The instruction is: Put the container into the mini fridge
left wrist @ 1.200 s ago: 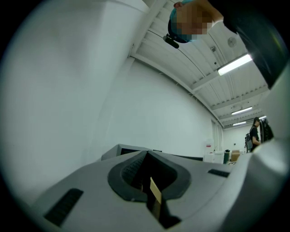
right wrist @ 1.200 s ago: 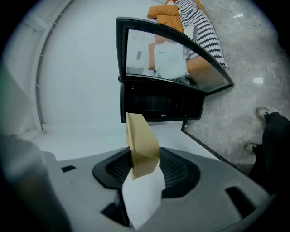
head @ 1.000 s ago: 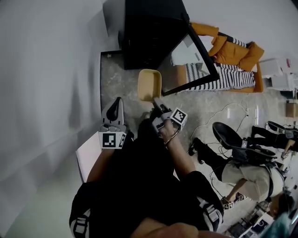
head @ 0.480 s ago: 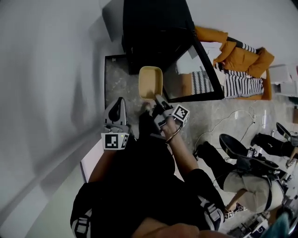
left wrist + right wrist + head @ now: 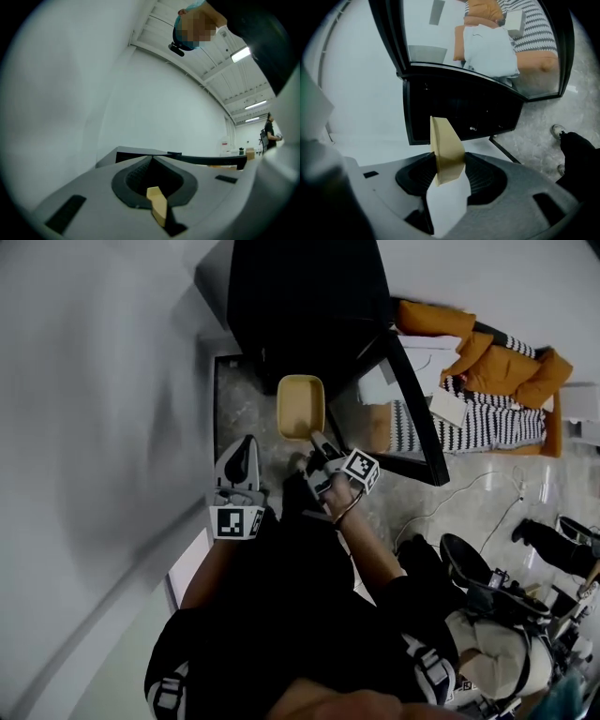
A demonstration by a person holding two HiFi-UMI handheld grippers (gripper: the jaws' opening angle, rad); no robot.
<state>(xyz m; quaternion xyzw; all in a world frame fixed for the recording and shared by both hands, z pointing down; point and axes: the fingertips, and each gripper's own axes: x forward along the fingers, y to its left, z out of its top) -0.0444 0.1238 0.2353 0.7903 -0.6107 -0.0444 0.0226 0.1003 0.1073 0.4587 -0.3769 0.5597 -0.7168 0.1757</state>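
A tan rectangular container (image 5: pixel 301 407) hangs in front of the black mini fridge (image 5: pixel 309 296), just below its dark opening. My right gripper (image 5: pixel 317 440) is shut on the container's near edge. In the right gripper view the container (image 5: pixel 446 150) stands edge-on between the jaws, with the fridge's dark inside (image 5: pixel 459 112) straight ahead. The glass door (image 5: pixel 412 409) is swung open to the right. My left gripper (image 5: pixel 237 470) is held up at the left, apart from the container. Its jaws meet in the left gripper view (image 5: pixel 152 159) with nothing between them.
An orange jacket and striped cloth (image 5: pixel 487 371) lie on the floor beyond the open door. A cable (image 5: pixel 469 493) runs across the marbled floor. Another person (image 5: pixel 497 652) sits at the lower right. A white wall (image 5: pixel 94 427) fills the left. A white sheet (image 5: pixel 187 563) lies by my left arm.
The view has swung, and the fridge now stands a little nearer above the container. The right gripper keeps its hold on the container. The left gripper has barely moved.
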